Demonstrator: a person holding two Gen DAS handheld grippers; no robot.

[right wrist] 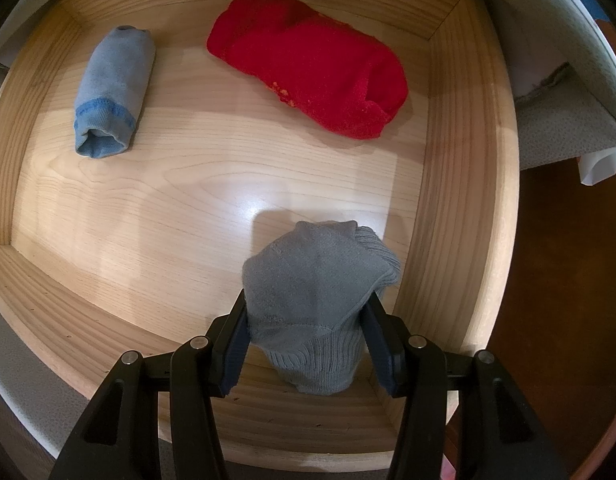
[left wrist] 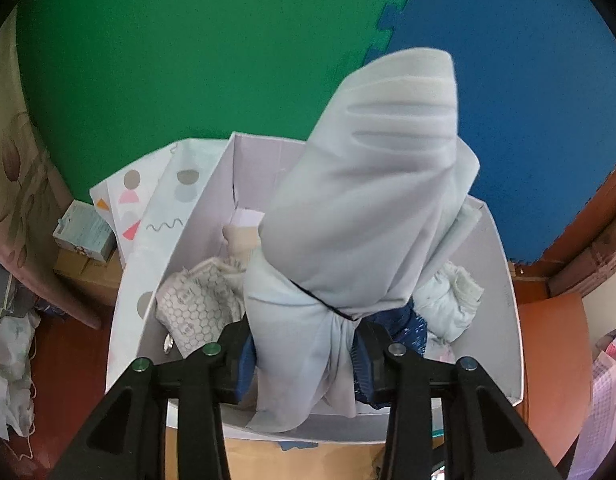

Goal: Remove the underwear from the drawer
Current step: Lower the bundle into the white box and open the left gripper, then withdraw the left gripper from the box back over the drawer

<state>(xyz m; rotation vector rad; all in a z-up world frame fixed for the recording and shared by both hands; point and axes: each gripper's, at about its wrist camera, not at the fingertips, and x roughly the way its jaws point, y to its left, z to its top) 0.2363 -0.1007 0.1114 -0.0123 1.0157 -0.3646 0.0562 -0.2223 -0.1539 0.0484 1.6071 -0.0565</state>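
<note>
The left wrist camera looked forward and steeply down along its fingers (left wrist: 244,356) at a white box (left wrist: 503,280) of clothes, close beneath, with foam mats (left wrist: 188,60) beyond. The right wrist camera looked straight down into a wooden drawer (right wrist: 439,208) (close enough that its walls filled the frame). The two views shared nothing.

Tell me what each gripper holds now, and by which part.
The left gripper holds a pale grey garment by its bunched lower part. The right gripper holds a grey sock near its ribbed cuff end.
</note>
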